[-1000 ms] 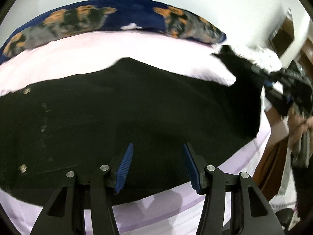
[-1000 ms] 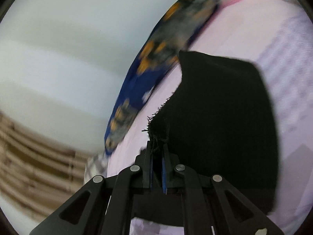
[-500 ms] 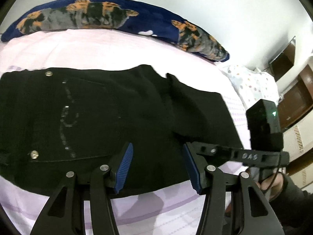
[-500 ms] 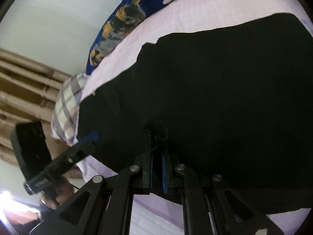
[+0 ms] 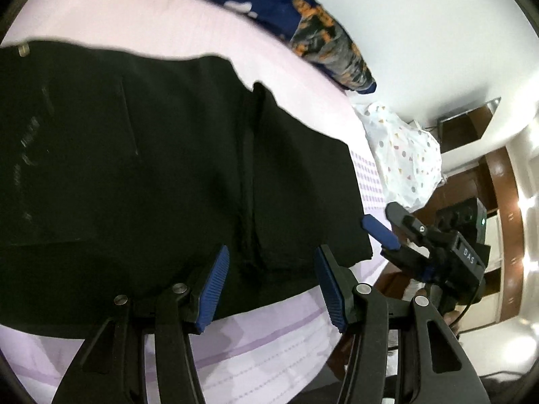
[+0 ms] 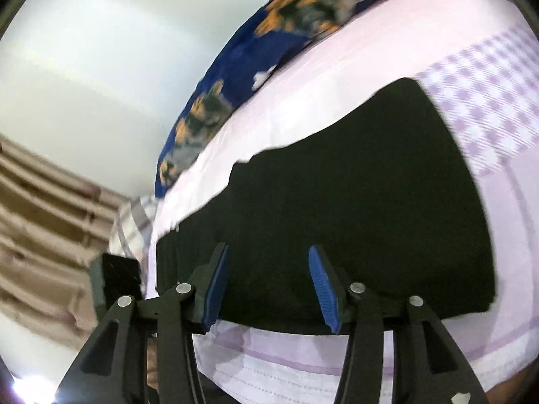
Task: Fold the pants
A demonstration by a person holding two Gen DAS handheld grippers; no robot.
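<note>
Bright indoor light; fisheye-warped edges; right view motion-blurred; glare lower right.

The pants [image 5: 168, 168] are black. The bed sheet [image 5: 269, 343] under them is light pink with purple checks. The pillow [image 6: 235, 77] far ahead is dark blue with orange and grey.

Pants [image 5: 134, 168] cut off at left frame edge. Right wrist view motion-blurred; hand [image 6: 153, 375] below gripper mostly hidden.
</note>
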